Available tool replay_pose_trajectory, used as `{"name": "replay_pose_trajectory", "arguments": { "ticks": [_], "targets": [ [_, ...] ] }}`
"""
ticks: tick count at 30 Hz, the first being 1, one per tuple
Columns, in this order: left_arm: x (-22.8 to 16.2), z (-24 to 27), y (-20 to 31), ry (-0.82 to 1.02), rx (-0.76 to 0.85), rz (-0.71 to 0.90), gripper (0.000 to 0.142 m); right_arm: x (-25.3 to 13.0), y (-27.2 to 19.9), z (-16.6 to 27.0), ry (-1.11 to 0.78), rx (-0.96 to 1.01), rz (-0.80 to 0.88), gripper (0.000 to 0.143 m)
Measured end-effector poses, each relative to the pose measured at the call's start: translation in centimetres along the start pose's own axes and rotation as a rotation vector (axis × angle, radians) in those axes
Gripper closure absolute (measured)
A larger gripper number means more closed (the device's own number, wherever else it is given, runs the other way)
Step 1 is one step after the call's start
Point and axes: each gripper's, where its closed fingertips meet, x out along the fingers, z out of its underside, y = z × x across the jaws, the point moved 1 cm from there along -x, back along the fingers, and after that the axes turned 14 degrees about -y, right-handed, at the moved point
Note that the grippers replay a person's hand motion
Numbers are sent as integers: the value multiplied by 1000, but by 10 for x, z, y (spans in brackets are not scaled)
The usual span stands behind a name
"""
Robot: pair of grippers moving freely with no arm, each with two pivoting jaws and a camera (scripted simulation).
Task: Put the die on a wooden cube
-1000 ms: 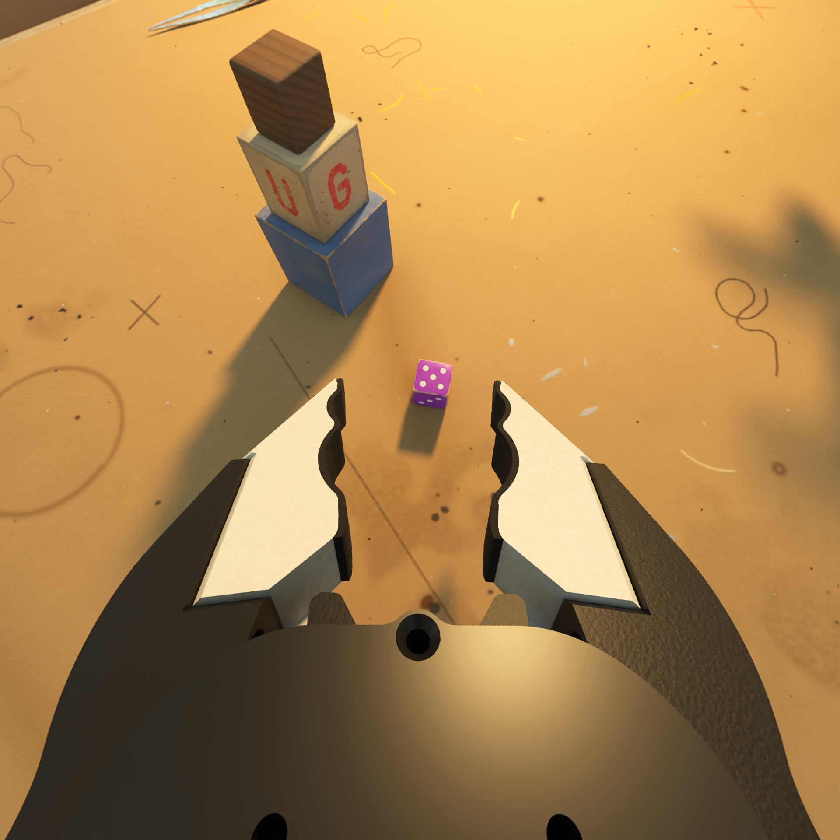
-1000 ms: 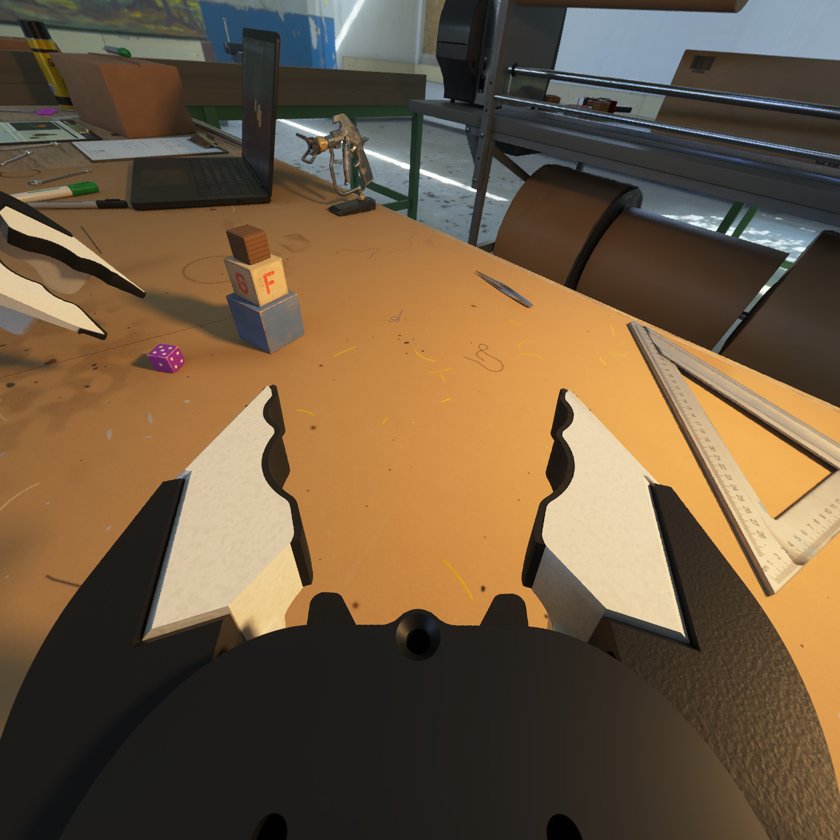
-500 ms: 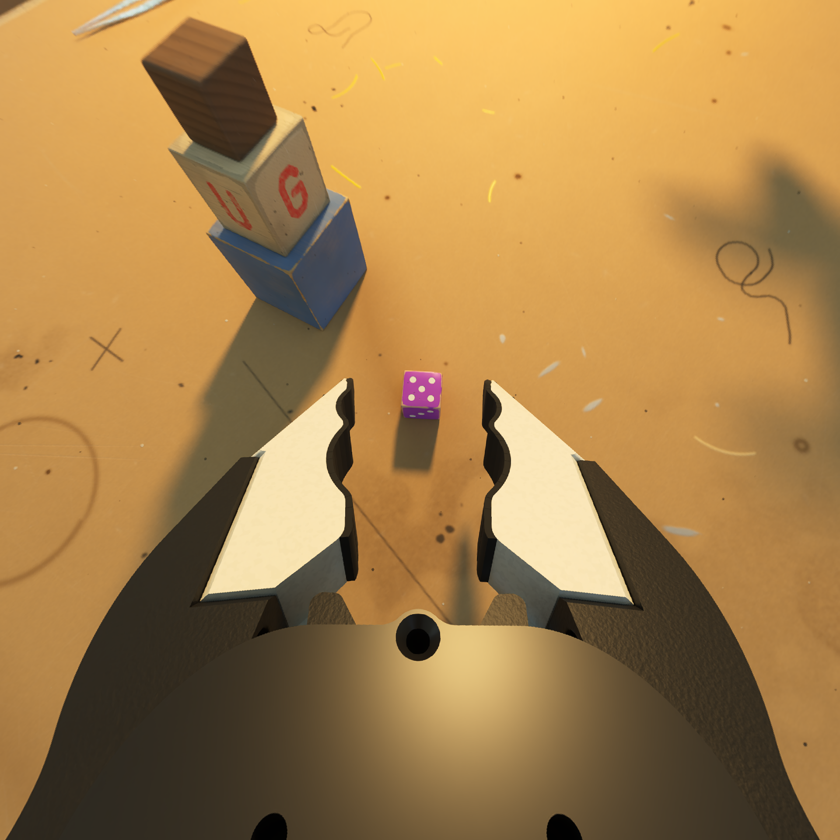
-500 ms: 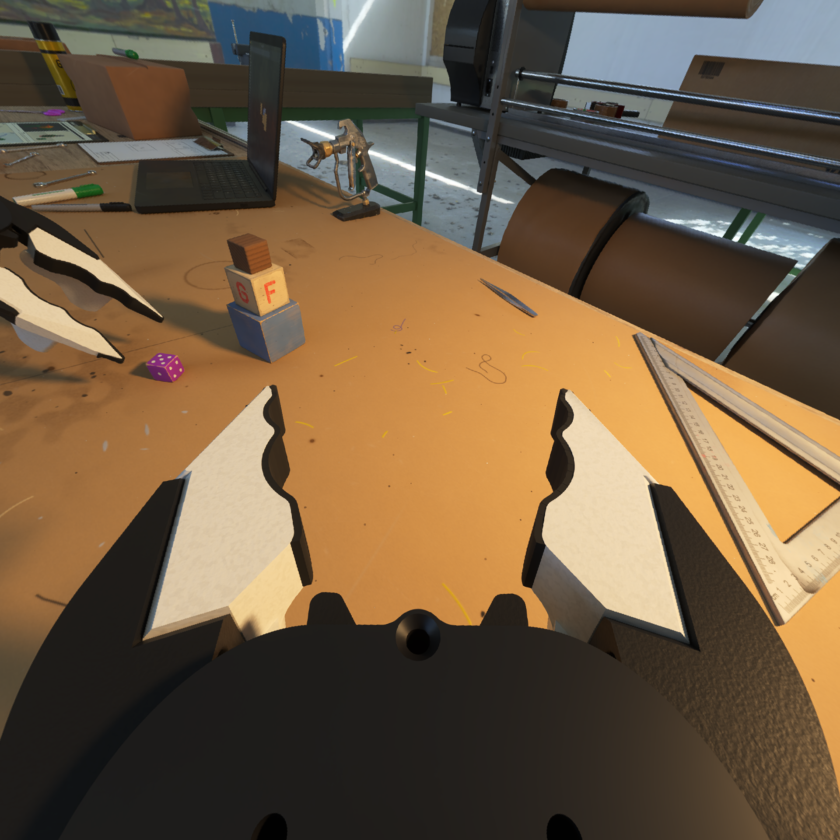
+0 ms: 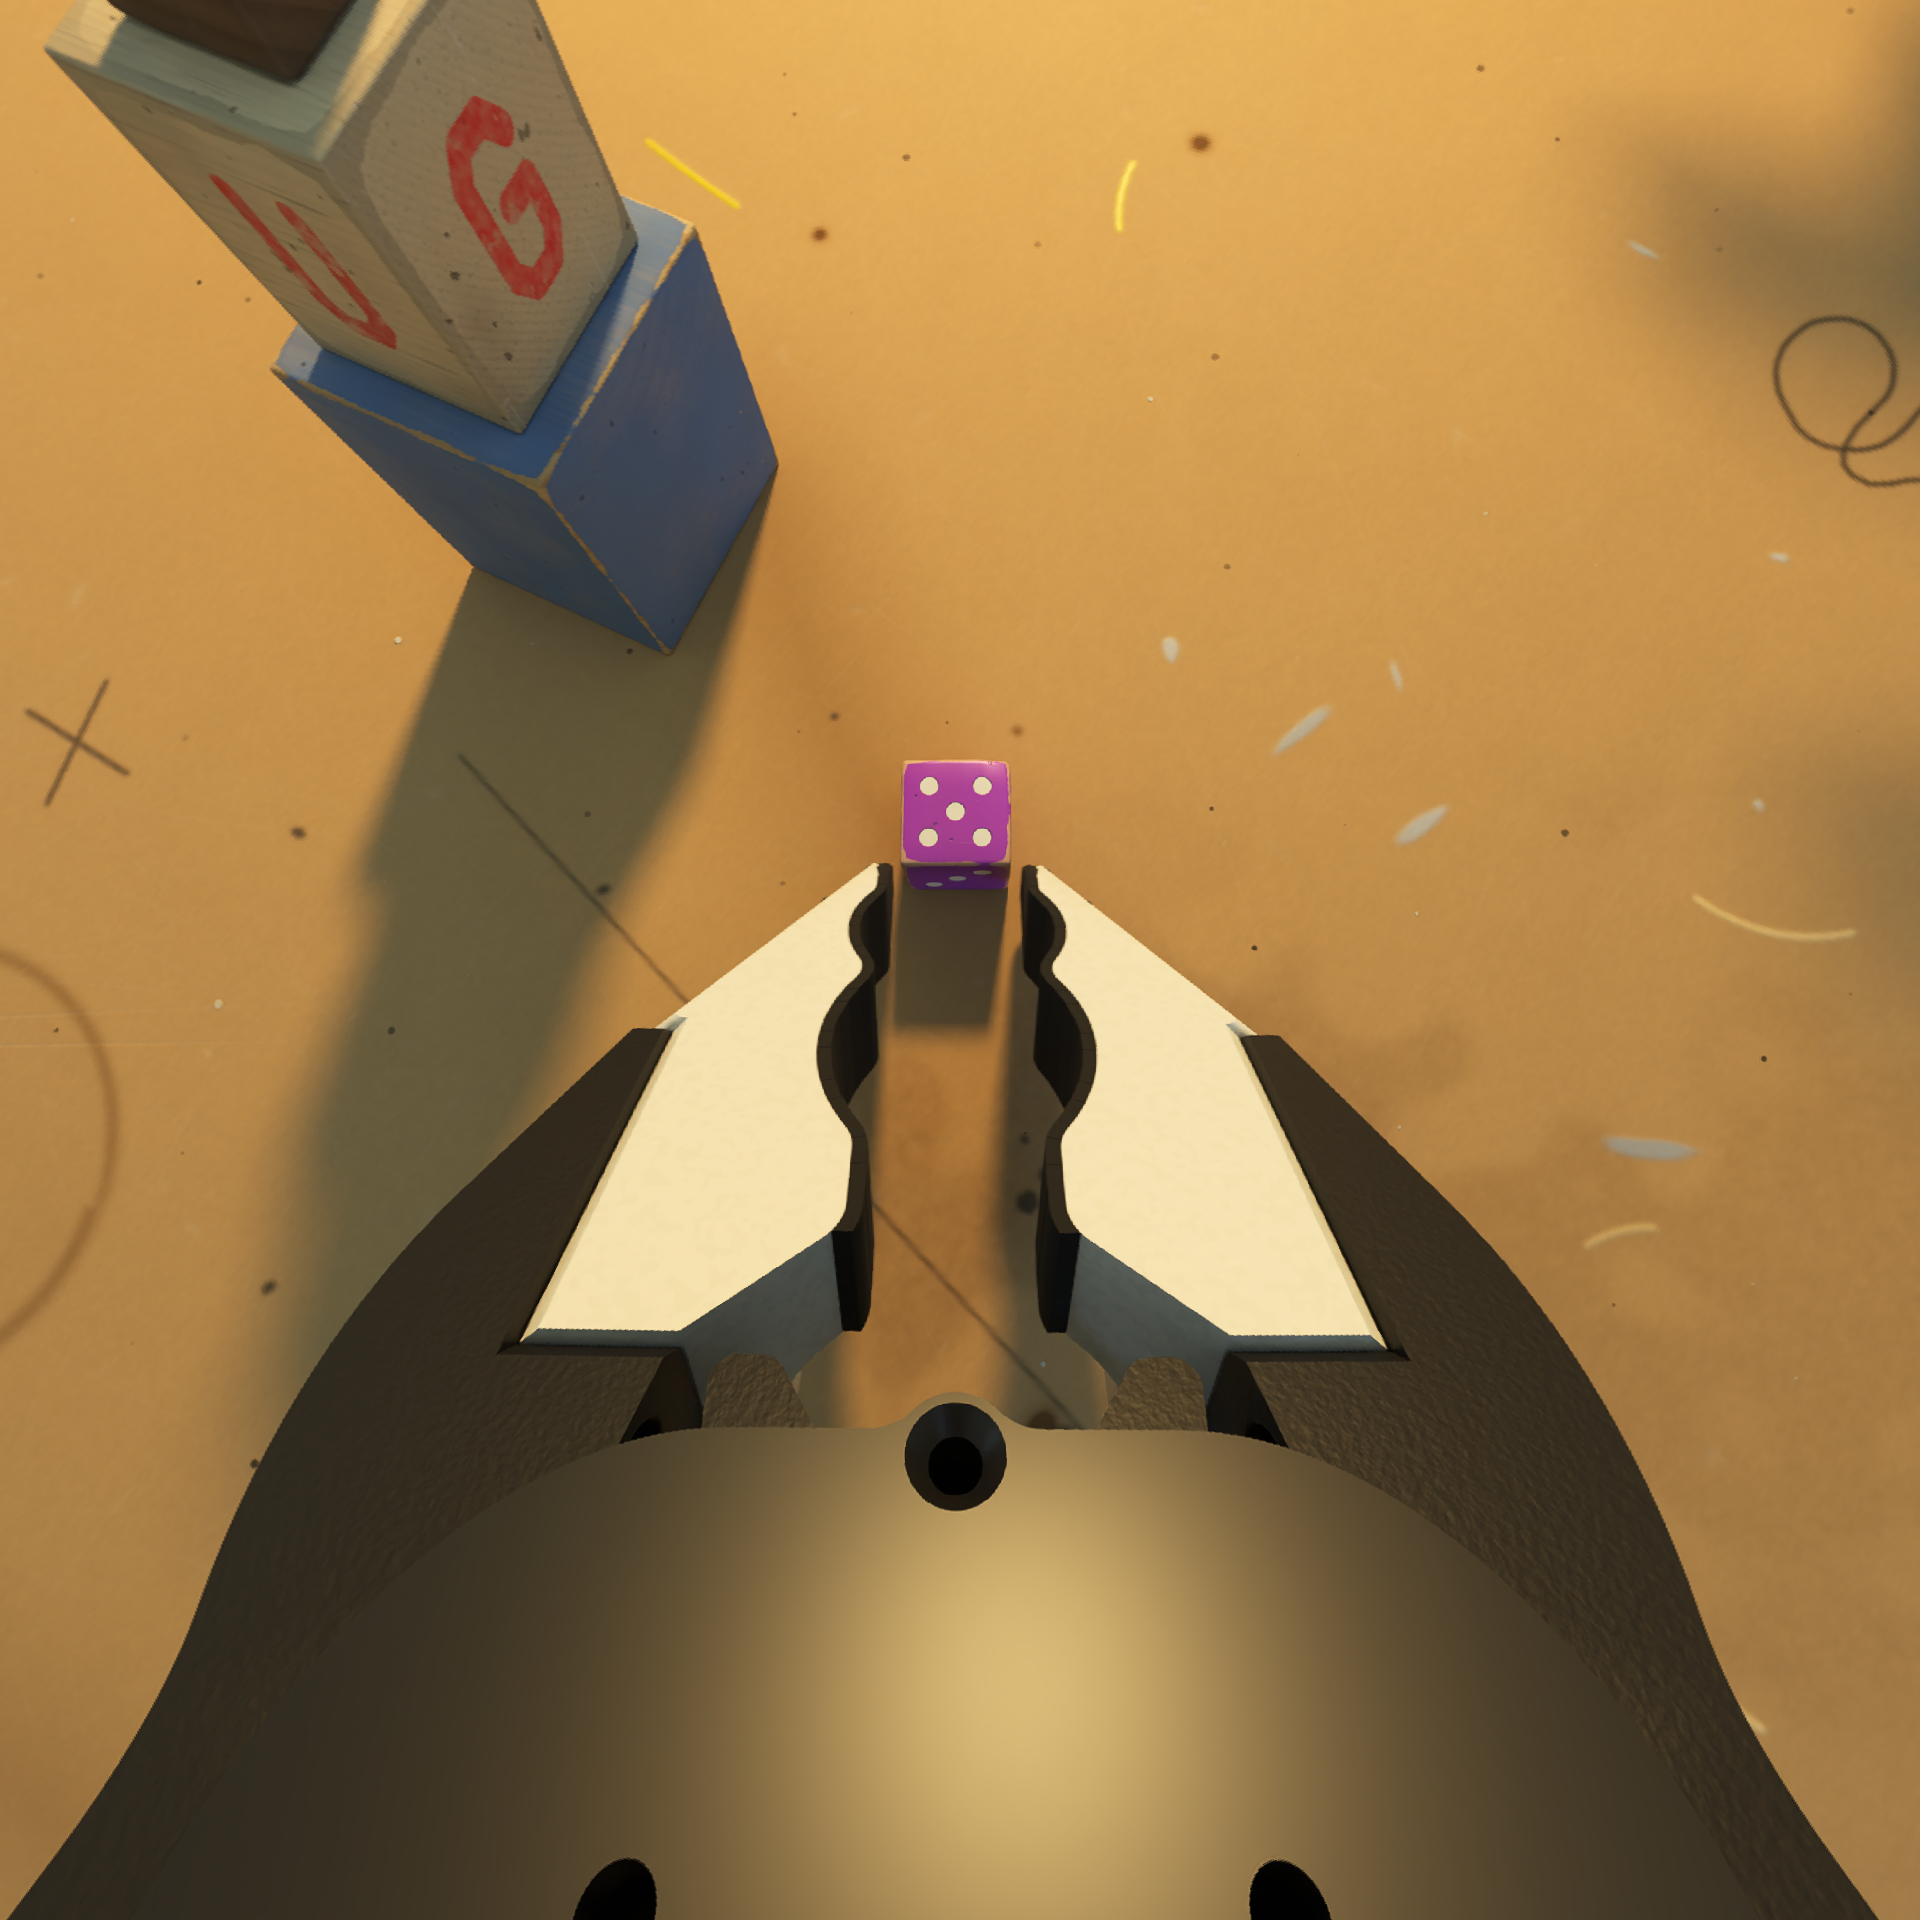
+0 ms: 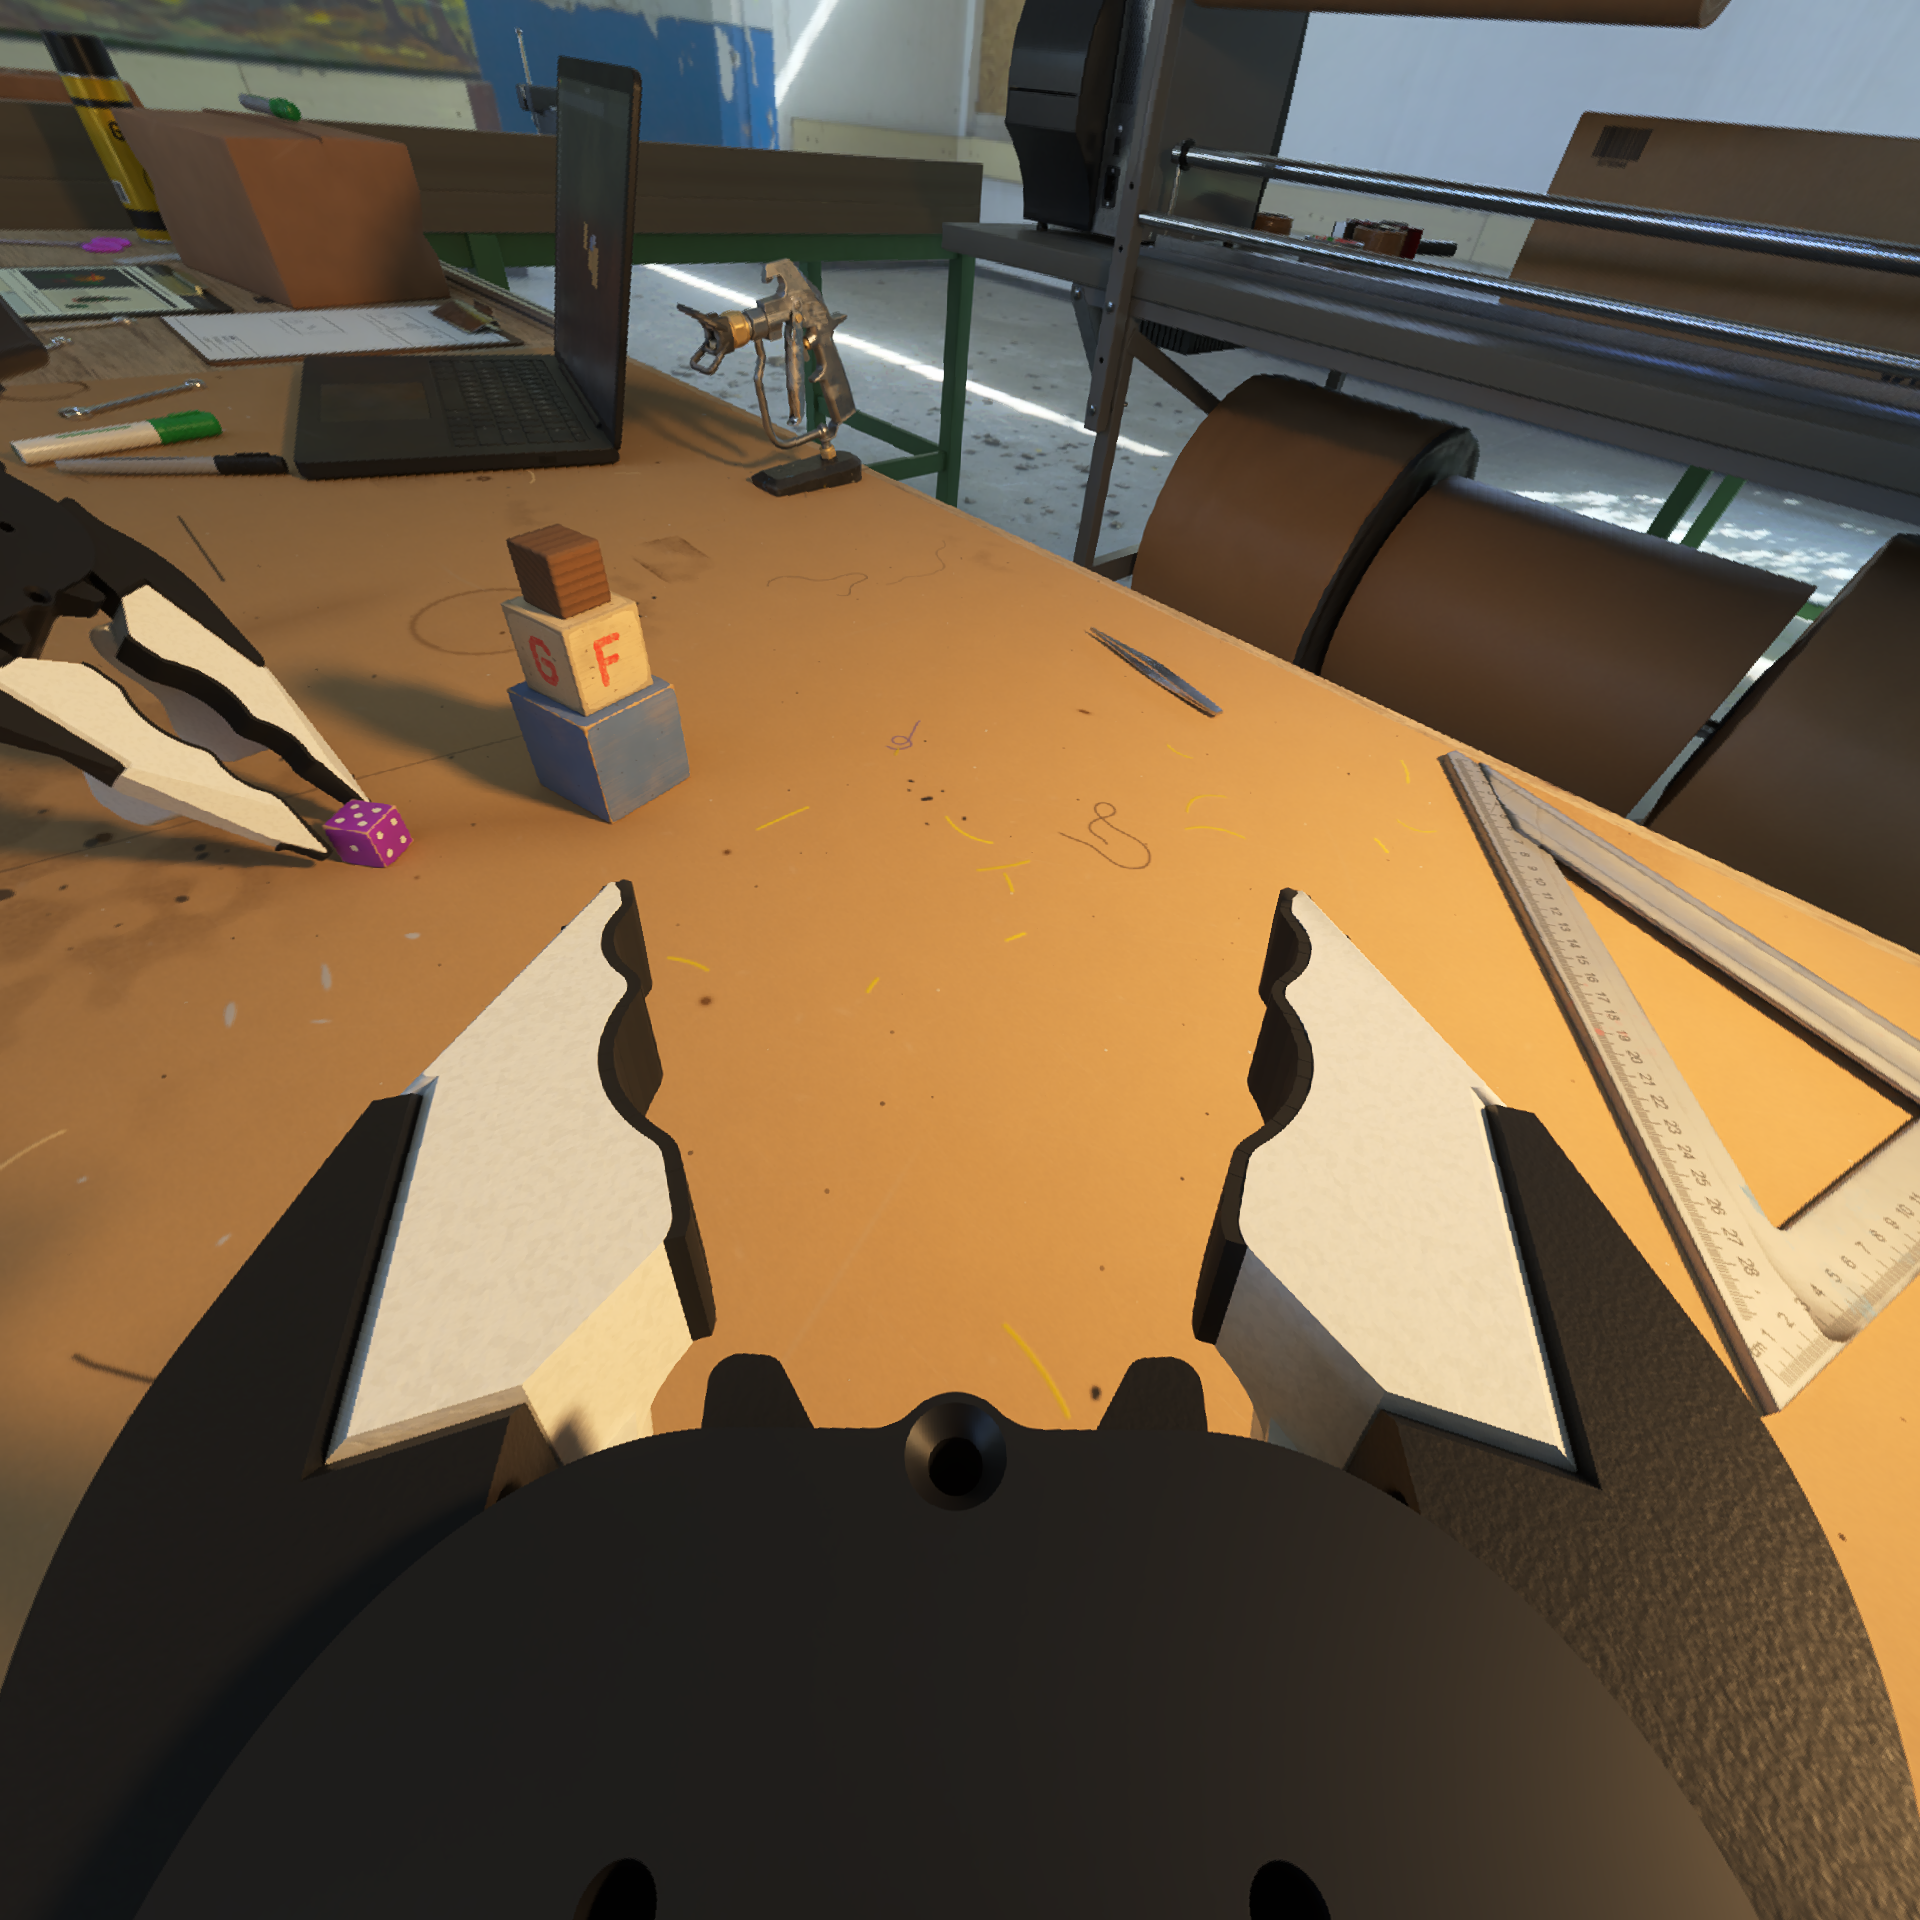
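Note:
A small purple die with white pips lies on the orange tabletop. My left gripper is low over the table, open by a narrow gap, with its tips on either side of the die's near edge. In the right wrist view the die sits at the left gripper's tips. Up and left stands a stack: a blue cube at the bottom, a pale lettered cube on it, and a brown wooden cube on top. My right gripper is wide open and empty, above bare table.
A laptop, markers and a spray gun stand at the back. Tweezers and a steel square lie to the right, near the table edge. Brown rolls are beyond that edge.
My left gripper has come down and forward to the die, and its fingers have narrowed around it. The right gripper has barely moved.

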Motion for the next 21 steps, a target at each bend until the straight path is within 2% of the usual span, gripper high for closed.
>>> {"name": "replay_pose_trajectory", "arguments": {
  "ticks": [1,6,9,12,15,21],
  "targets": [
    [0,0,-1,-2,-4,-2,122,0,0,0,2,3,0,25],
    [-16,-9,-5,28,-23,31,122,-2,0,2,3,5,-1,25],
    [-48,-26,-16,68,9,15,122,-3,0,3,4,5,-2,25],
    [-87,-52,-33,81,87,-22,122,-5,1,3,8,4,-2,25],
    [-110,-79,-47,61,184,-3,122,-5,1,4,7,8,-4,25],
    [-94,-113,-65,5,311,121,122,-8,2,6,5,15,2,25]
  ]
}}
